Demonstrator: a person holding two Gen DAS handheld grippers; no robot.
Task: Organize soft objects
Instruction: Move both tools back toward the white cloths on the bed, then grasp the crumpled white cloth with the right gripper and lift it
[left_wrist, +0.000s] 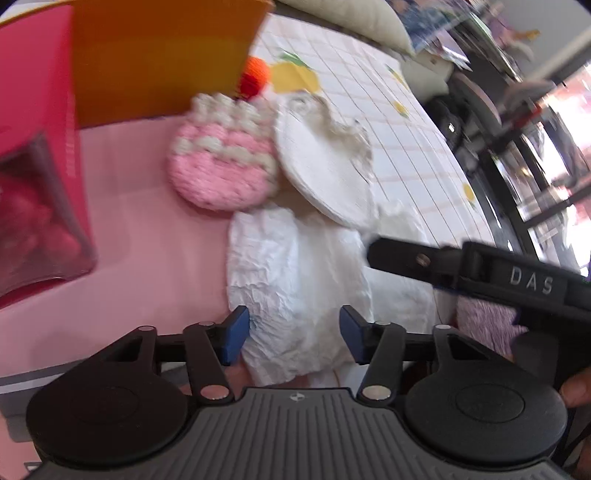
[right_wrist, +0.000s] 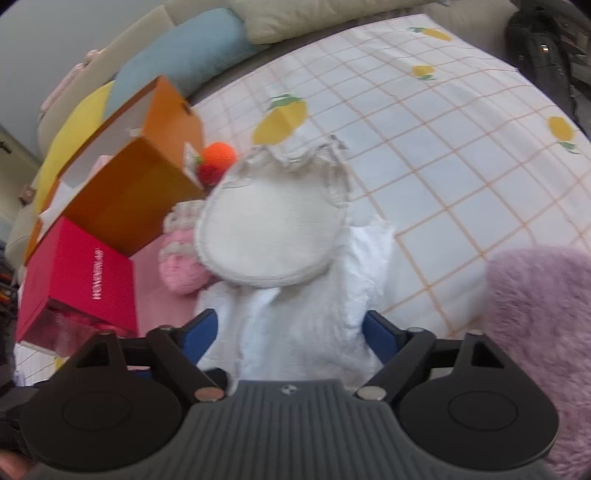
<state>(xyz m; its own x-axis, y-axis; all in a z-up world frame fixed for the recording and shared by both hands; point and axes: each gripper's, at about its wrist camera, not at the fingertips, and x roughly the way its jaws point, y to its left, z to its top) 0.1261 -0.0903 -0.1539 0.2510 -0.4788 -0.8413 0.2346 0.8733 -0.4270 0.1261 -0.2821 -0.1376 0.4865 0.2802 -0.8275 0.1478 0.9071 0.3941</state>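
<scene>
A crumpled white cloth (left_wrist: 295, 280) lies on the bed between the blue pads of my left gripper (left_wrist: 295, 334), which stands open over its near end. My right gripper (right_wrist: 291, 332) is open too and straddles the same white cloth (right_wrist: 303, 325). One black finger of the right gripper (left_wrist: 406, 258) reaches in from the right in the left wrist view. Beyond the cloth lies a round white padded bib (right_wrist: 269, 229), partly over a pink and white crochet cake (left_wrist: 221, 162). An orange and red crochet ball (right_wrist: 219, 155) sits behind them.
An open orange box (right_wrist: 136, 192) and a red box (right_wrist: 81, 280) stand at the left on a pink sheet (left_wrist: 147, 258). A fluffy purple item (right_wrist: 543, 332) lies at the right. Blue, yellow and cream pillows (right_wrist: 184, 55) line the far side of the checked bedspread (right_wrist: 443, 166).
</scene>
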